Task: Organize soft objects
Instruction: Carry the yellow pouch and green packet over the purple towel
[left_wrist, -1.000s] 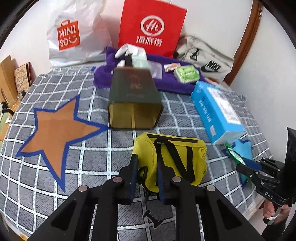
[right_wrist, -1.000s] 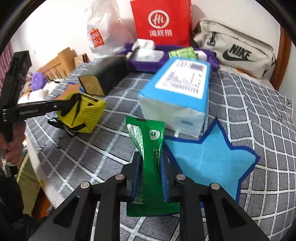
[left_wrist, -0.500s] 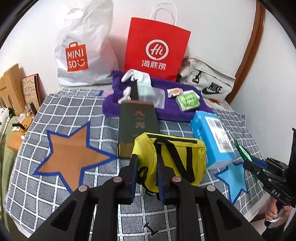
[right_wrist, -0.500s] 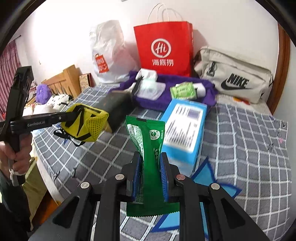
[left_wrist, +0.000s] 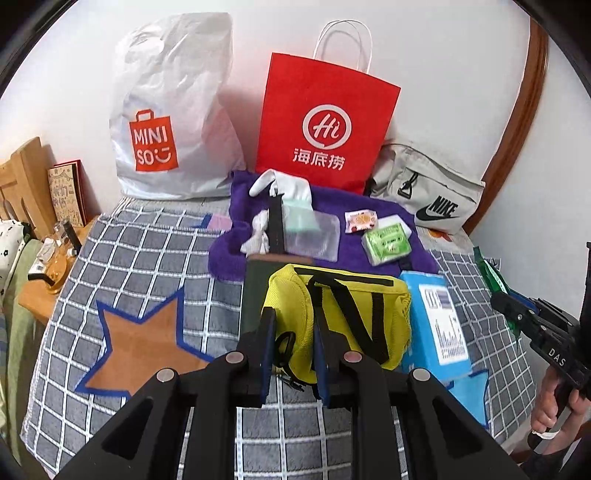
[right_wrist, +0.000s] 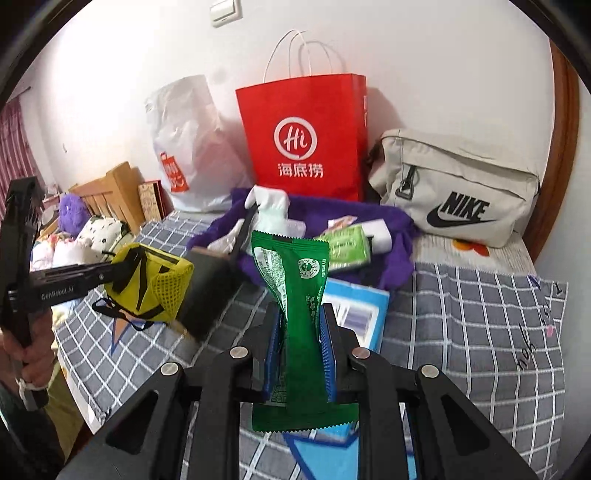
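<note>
Between the left claw's (left_wrist: 293, 345) blue pads sits the near end of a yellow pouch (left_wrist: 354, 314), pinched tight and carried clear of the checked blanket (left_wrist: 140, 258); from the right wrist view the same pouch (right_wrist: 147, 282) hangs off that claw's tip, above the bed, its black straps dangling. Just beyond the pouch lies a dark box (left_wrist: 253, 291), and past that a purple towel (left_wrist: 332, 229) holding a white cloth (left_wrist: 280, 184), a clear packet (left_wrist: 314, 236) and a green pack (left_wrist: 388, 243). Right of the pouch rests a blue carton (left_wrist: 436, 325). Left of the claw, an orange star (left_wrist: 144, 339) is printed on the blanket. The right claw (right_wrist: 301, 349) grips a green sachet (right_wrist: 295, 280) at its waist, upright, its top rising well above the pads and its lower edge showing below them. Ahead of it lie the blue carton (right_wrist: 354, 306) and the towel (right_wrist: 391, 229). Against the wall stand a white bag (left_wrist: 173, 110), a red bag (left_wrist: 325, 125) and a grey Nike bag (right_wrist: 458, 184).
</note>
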